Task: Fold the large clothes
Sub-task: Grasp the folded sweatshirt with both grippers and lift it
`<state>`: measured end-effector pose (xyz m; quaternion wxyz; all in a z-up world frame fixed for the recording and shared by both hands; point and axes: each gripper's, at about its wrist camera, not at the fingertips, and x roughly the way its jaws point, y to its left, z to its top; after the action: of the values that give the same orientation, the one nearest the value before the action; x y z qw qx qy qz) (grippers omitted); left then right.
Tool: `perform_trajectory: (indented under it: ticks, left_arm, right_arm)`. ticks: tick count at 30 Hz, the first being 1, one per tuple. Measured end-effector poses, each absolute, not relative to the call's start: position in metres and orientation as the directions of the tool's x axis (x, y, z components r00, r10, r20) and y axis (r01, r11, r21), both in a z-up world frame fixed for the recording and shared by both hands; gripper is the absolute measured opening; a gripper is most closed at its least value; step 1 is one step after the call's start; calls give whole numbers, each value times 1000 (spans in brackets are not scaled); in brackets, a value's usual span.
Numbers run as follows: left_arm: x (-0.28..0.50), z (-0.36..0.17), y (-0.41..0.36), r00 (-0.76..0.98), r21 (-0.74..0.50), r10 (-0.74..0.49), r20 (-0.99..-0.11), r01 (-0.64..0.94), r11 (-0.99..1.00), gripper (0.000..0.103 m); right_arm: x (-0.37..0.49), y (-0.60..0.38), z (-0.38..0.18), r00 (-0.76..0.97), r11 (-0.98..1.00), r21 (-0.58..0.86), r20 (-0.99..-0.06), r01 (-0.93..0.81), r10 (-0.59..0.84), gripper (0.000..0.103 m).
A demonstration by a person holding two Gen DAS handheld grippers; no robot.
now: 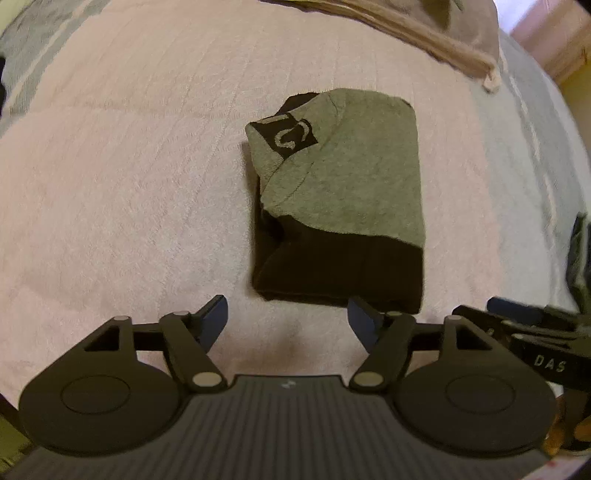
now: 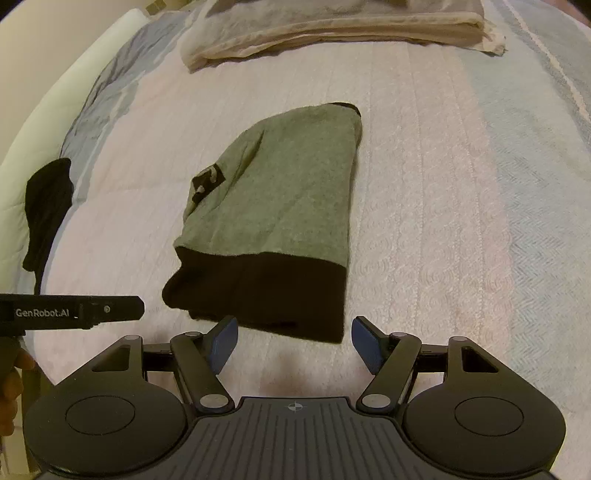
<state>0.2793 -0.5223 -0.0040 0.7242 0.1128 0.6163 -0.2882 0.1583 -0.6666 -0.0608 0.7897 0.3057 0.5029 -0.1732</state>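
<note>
While a pale pink quilted bedspread point(image 2: 424, 221) fills both views, a folded grey-green garment point(image 2: 280, 199) with a black hem band and a small black patch lies flat at its middle, below a folded beige blanket point(image 2: 332, 33) at the far edge. Both tongs hover over the bedspread at the garment's near black edge, pads off the cloth. The left gripper point(image 1: 288, 321) and right gripper point(image 2: 293, 343) each stand with jaws apart, nothing between them.

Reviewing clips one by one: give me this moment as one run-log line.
garment: folded, on bed | left gripper: open, empty | right gripper: open, empty | both above near edge
</note>
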Motion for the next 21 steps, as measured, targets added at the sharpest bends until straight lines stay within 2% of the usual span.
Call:
perform_trajectory:
  ticks: [3,5,9,11,15,16,17,18,19,20,21]
  left_arm:
    - [286,-20,-495,4,-403,-439,-899,386,830,78]
    - [287,-46,-469,-9,-537,-546,-838,193,821,79]
    - [268,-108,-438,65,-673,-676,-734,-205,711,81]
    - [258,-136,-446,122,-708,-705,-698,-263,655,81]
    - [247,-165,-474,206,-742,-713,-670,-209,637,81]
    - [247,-168,-478,247,-761,-720,-649,-199,617,77]
    - [249,-170,-482,277,-772,-722,-635,-193,605,60]
    - [252,-171,-485,290,-777,-722,-628,-191,600,34]
    - [256,-172,-486,297,-781,-724,-623,-181,598,21]
    - [259,-170,-486,296,-784,-729,-618,-161,600,14]
    - [263,-164,-483,294,-783,-730,-617,-132,608,13]
  right_arm:
    - [150,-679,-68,451,722,339,-891,604,41,66]
    - [139,-693,-80,470,671,380,-881,637,53,66]
    - [114,-716,-110,469,546,429,-880,720,73,66]
    - [100,-727,-123,464,490,435,-883,755,69,66]
    - [78,-750,-138,452,408,426,-891,808,37,66]
    - [73,-755,-140,444,395,418,-895,818,26,66]
    - [70,-759,-141,440,386,412,-898,825,18,66]
    - [66,-763,-143,437,378,408,-900,831,11,66]
    - [64,-766,-145,437,376,408,-899,832,7,65]
    - [63,-769,-146,440,377,409,-898,831,5,66]
    - [64,-771,-146,444,383,412,-896,827,7,65]
